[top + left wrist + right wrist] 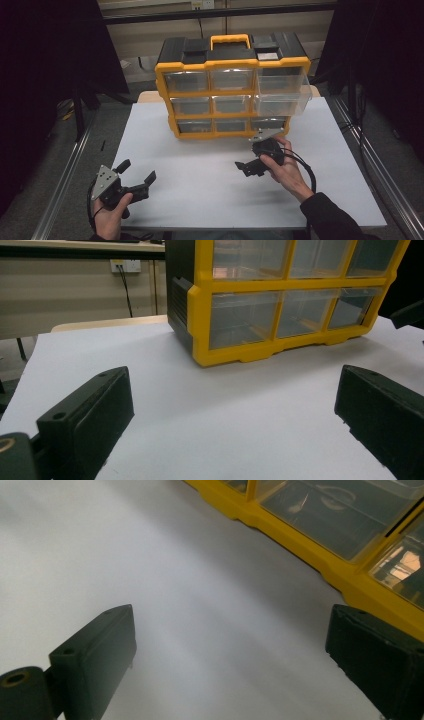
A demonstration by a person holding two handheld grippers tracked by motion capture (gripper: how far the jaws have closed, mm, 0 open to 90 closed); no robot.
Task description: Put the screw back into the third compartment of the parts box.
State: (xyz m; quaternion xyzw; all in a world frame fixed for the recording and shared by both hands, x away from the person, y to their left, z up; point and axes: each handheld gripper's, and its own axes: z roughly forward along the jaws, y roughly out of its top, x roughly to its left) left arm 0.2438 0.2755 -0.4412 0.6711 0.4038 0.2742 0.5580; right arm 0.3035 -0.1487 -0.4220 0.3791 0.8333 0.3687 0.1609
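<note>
A white table (200,175) stands in a dim room, a wall socket (125,265) on the far wall; on it sits a yellow-and-black drawer organizer (232,85), its clear upper-right drawer (282,92) pulled well out, the others flush; the right gripper (250,167) hovers just before the bottom row, jaws apart and empty; the left gripper (136,172) waits near the table's front-left, jaws spread, empty. Judging so, the opening is done; closing, or filling, remains.
</note>
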